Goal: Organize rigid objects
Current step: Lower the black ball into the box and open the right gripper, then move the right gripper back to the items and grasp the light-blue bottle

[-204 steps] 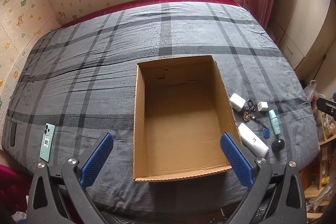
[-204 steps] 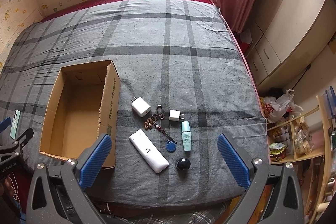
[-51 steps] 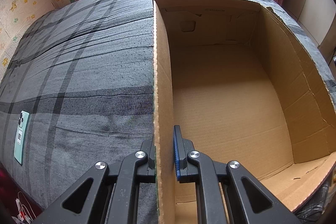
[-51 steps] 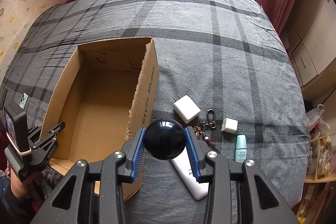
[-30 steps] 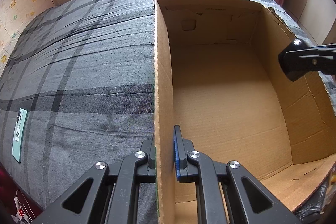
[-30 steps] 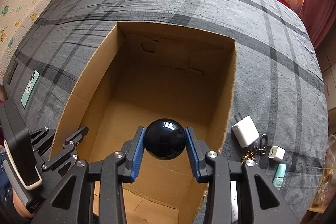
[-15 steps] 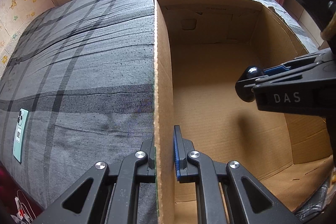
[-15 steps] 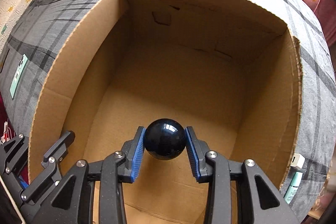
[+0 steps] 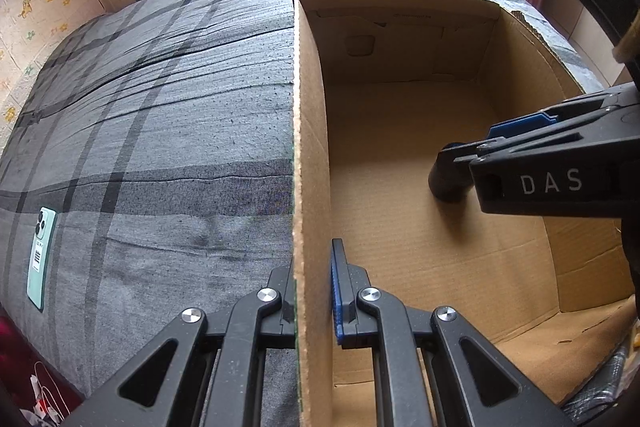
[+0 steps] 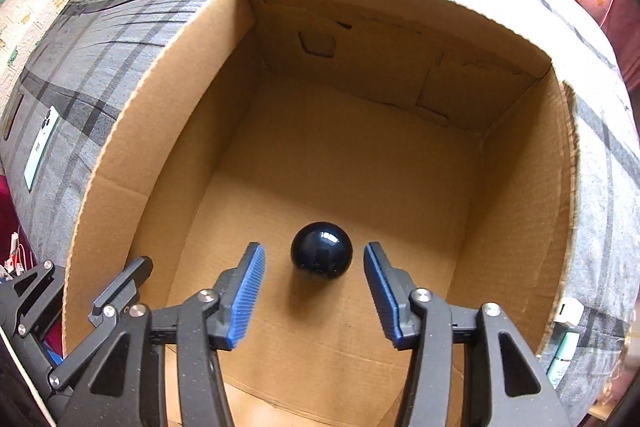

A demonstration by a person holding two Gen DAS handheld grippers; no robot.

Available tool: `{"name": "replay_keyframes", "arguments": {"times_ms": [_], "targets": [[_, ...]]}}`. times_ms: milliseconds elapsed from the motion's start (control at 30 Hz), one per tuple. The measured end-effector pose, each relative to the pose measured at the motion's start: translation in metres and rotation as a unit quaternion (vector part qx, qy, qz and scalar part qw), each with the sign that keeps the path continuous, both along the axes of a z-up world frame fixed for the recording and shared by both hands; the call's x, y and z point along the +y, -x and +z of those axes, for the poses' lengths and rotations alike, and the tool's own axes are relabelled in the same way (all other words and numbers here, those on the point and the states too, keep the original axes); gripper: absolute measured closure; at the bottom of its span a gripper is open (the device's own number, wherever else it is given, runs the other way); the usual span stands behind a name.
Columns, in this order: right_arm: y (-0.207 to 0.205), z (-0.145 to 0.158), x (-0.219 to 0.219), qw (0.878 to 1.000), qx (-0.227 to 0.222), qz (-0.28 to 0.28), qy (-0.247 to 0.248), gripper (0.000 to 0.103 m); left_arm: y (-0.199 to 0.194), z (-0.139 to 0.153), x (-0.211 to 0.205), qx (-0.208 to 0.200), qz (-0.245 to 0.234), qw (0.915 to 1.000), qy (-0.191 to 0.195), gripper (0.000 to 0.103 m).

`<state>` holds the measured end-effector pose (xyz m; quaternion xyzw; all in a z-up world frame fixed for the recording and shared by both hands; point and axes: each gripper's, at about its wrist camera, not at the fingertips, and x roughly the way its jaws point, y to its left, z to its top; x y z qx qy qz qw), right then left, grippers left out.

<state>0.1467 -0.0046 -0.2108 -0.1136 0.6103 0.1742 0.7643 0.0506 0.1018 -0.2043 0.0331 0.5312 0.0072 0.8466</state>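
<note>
An open cardboard box lies on the grey plaid bed. A glossy black ball rests on the box floor. My right gripper is open inside the box, its blue pads on either side of the ball and apart from it. In the left wrist view the right gripper reaches in from the right, and the ball shows partly behind its finger. My left gripper is shut on the box's left wall, one pad on each side. That gripper also shows in the right wrist view.
A mint-green phone lies on the bed left of the box and also shows in the right wrist view. A small white charger and a teal tube lie outside the box's right wall. Cupboards stand at the far right.
My right gripper has lowered into the box, opened and let go of the black ball, which now sits on the box floor. My left gripper has kept its hold on the wall.
</note>
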Motion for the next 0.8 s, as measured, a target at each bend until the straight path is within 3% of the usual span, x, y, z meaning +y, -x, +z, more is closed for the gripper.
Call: {"name": "replay_keyframes", "arguments": {"times_ms": [200, 367, 500, 800], "targets": [[0.015, 0.02, -0.001, 1.0, -0.026, 0.003, -0.004, 0.025, 0.0, -0.001, 0.001, 0.0, 0.004, 1.0, 0.002, 0.092], [0.023, 0.039, -0.007, 0.998, -0.055, 0.01, 0.0, 0.022, 0.001, 0.0, 0.001, 0.0, 0.005, 1.0, 0.0, 0.092], [0.025, 0.055, -0.016, 0.998, -0.065, -0.001, -0.017, 0.005, 0.0, 0.0, 0.0, 0.0, 0.005, 1.0, -0.001, 0.092], [0.036, 0.084, -0.056, 0.996, -0.081, -0.027, -0.02, 0.0, 0.001, 0.001, -0.002, -0.001, 0.007, 1.0, -0.002, 0.092]]}}
